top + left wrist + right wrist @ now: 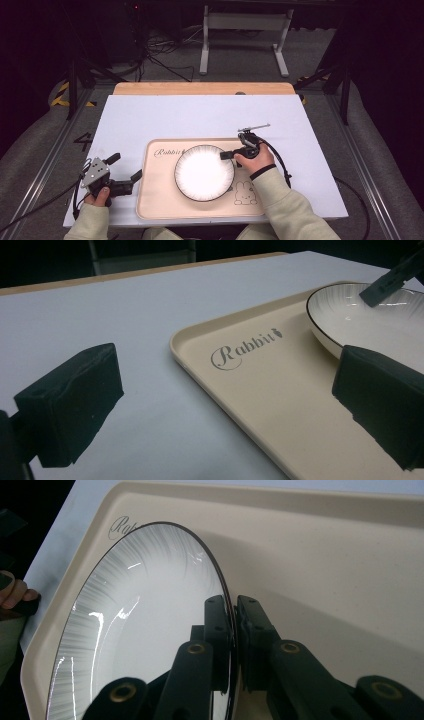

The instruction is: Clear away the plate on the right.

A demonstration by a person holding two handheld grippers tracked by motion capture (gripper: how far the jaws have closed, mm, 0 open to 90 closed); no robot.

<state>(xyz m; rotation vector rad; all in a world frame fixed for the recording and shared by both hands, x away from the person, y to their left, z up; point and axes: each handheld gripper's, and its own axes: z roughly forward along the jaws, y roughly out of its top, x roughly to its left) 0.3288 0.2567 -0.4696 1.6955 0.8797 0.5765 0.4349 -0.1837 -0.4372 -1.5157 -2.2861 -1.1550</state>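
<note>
Sleeves in pale cream are coming in from the near edge of the bench [150,115], which is lying under a white cover. On the near left, the left hand [98,196] is holding the left gripper [126,170] low over the white cover, just beside the left rim of the tray [150,200]. Its jaws are standing wide apart with nothing between them; in the left gripper view one pad is hanging over the white cover and the other over the tray.

Just beyond, the beige tray is lying flat on the cover, carrying a small rabbit drawing [243,194] at its near right and the word "Rabbit" [243,348] near its far left corner. The plate [202,175], white with a dark rim and fine grey lines, is sitting in the middle of the tray.

At the plate's right edge, the right hand [259,159] is holding the right gripper [226,155]. In the right gripper view the right gripper [234,615] is pinching the plate's rim, one pad inside the rim and one outside, both pressing on it.

Farther off, a strip of bare wood is showing at the bench's far edge, and beyond it cables are lying on the floor by a white stand [245,22].
</note>
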